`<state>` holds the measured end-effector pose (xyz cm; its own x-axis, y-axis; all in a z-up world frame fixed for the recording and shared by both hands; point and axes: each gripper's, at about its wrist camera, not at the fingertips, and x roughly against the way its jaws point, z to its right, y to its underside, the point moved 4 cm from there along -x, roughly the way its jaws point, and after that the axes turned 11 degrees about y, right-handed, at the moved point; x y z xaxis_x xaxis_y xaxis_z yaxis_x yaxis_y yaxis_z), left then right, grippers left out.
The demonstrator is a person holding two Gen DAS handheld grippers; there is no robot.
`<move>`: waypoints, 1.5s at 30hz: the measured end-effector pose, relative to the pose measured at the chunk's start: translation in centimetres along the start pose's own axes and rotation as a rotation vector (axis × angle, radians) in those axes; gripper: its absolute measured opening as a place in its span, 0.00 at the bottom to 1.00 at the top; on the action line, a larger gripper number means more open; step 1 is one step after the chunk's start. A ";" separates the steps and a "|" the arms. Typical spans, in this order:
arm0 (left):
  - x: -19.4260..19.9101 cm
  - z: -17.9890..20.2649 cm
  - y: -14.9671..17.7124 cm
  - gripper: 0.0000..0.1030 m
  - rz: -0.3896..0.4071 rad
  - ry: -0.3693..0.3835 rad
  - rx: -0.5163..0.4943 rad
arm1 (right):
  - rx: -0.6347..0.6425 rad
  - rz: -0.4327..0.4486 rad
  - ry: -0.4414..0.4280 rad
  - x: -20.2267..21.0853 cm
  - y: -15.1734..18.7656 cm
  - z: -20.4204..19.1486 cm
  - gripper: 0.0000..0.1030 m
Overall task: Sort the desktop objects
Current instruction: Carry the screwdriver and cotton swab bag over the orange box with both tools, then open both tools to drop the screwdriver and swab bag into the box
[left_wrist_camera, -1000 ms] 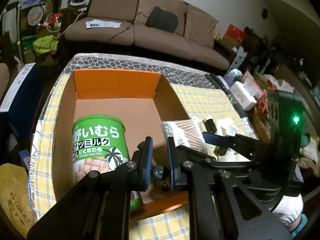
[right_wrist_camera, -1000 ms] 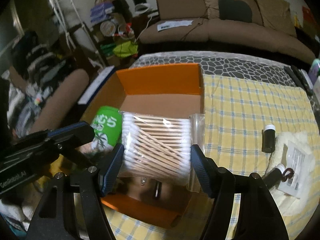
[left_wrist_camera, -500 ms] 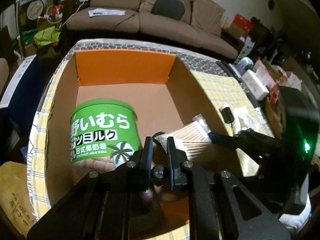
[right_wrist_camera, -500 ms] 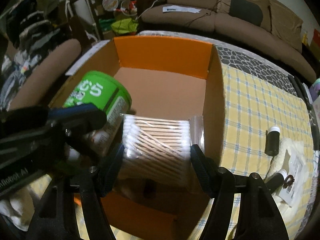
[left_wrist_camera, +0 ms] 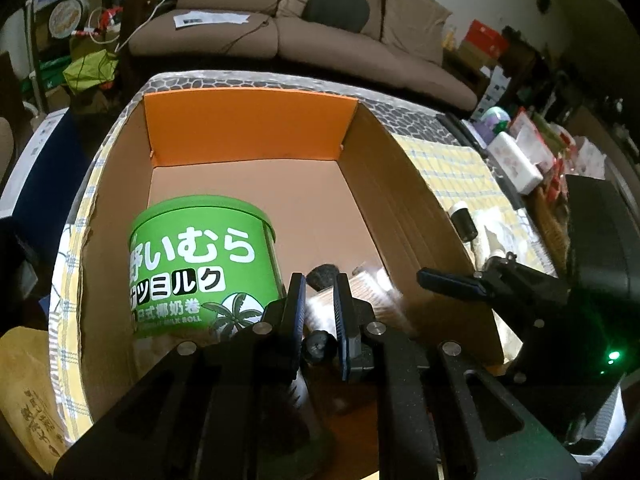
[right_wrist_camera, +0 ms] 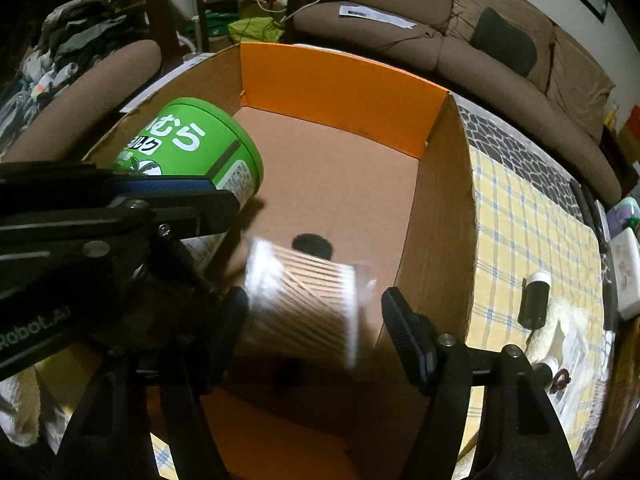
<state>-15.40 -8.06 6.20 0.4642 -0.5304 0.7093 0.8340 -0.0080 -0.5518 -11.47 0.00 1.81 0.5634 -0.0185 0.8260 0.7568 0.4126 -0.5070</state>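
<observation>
Inside the cardboard box (right_wrist_camera: 436, 216), the cotton-swab pack (right_wrist_camera: 304, 300) is being released by the opening right gripper (right_wrist_camera: 314, 330) and appears blurred, apparently falling clear of the pads. It could be tipped onto the small dark item (left_wrist_camera: 318, 350) clamped in the left gripper (left_wrist_camera: 318, 312) beside the green can (left_wrist_camera: 200, 272), or wedged against it.

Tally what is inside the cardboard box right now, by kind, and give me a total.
Green round snack tin with white lettering: 1
Clear packet of wooden cotton swabs: 1
Small black round thing lying behind the packet, too dark to identify: 1
Total inside the orange-walled cardboard box: 3
</observation>
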 end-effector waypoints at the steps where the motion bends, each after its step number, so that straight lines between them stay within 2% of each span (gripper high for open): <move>1: 0.0 -0.1 0.0 0.14 0.001 0.003 0.003 | -0.003 0.001 -0.003 0.1 -0.1 0.0 0.70; 5: 0.4 -0.5 -0.2 0.24 0.019 0.039 0.035 | -0.036 0.034 0.012 1.1 -0.7 0.9 0.71; 9: 1.0 -0.6 -0.3 0.47 0.038 0.057 0.058 | -0.135 0.095 0.003 3.0 -1.1 3.5 0.72; 12: 1.6 -0.5 -0.4 0.59 0.059 0.082 0.076 | -0.178 0.119 0.005 3.9 -1.0 5.0 0.73; 21: 4.4 -1.7 -1.0 0.63 0.135 0.120 0.146 | -0.210 0.133 0.019 4.7 -0.7 6.5 0.73; 27: 5.3 -1.3 -1.2 0.65 0.152 0.134 0.138 | -0.232 0.136 0.016 4.8 -0.7 6.8 0.73; 29: 5.1 -0.8 -1.0 0.69 0.144 0.126 0.120 | -0.241 0.138 0.020 4.8 -0.6 7.0 0.74; 33: 4.4 0.5 -0.6 0.89 0.130 0.123 0.078 | -0.253 0.134 0.021 4.7 -0.5 7.4 0.78; 36: 4.1 1.4 -0.4 0.97 0.122 0.121 0.048 | -0.251 0.135 0.018 4.7 -0.3 7.5 0.81; 43: 3.0 3.7 0.4 0.99 0.084 0.128 -0.013 | -0.267 0.138 0.037 5.0 0.5 8.8 0.84; 45: 2.7 4.6 0.5 0.99 0.073 0.151 -0.017 | -0.274 0.137 0.045 5.1 0.9 9.3 0.84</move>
<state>-12.36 -5.63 9.82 0.4719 -0.6517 0.5938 0.7939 0.0211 -0.6077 -11.00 8.77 7.89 0.6758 -0.0223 0.7368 0.7305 0.1537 -0.6654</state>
